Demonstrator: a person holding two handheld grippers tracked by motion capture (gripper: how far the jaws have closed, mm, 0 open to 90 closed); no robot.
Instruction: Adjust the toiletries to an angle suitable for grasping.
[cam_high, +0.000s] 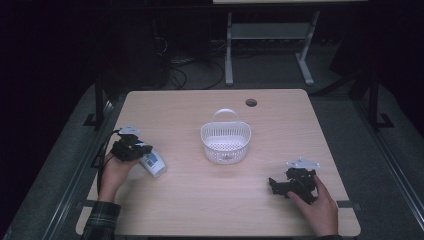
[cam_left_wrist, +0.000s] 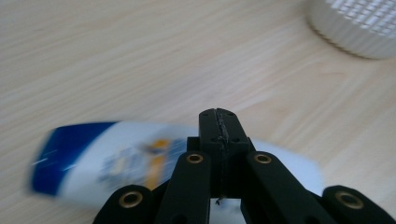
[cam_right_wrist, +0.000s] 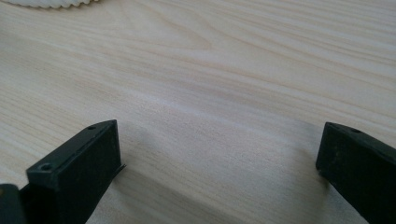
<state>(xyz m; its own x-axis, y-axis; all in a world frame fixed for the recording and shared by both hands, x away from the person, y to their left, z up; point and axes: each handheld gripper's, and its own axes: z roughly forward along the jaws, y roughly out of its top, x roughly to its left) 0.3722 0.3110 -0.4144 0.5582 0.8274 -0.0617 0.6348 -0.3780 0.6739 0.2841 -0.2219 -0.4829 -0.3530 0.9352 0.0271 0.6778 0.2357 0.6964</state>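
White tube (cam_high: 153, 164) with a blue end and blue-and-orange print, lying flat on the table (cam_high: 200, 200) at lower left of the high view, just beside the left gripper (cam_high: 141, 149). Left gripper clenched, jaw tips pressed together with nothing between them. Right gripper (cam_high: 274, 185) at lower right, spread wide over bare wood. Lettering blurred in the left gripper view (cam_left_wrist: 93, 158); part of the tube covered by the jaws. White basket (cam_high: 226, 140) cut off at upper right there.
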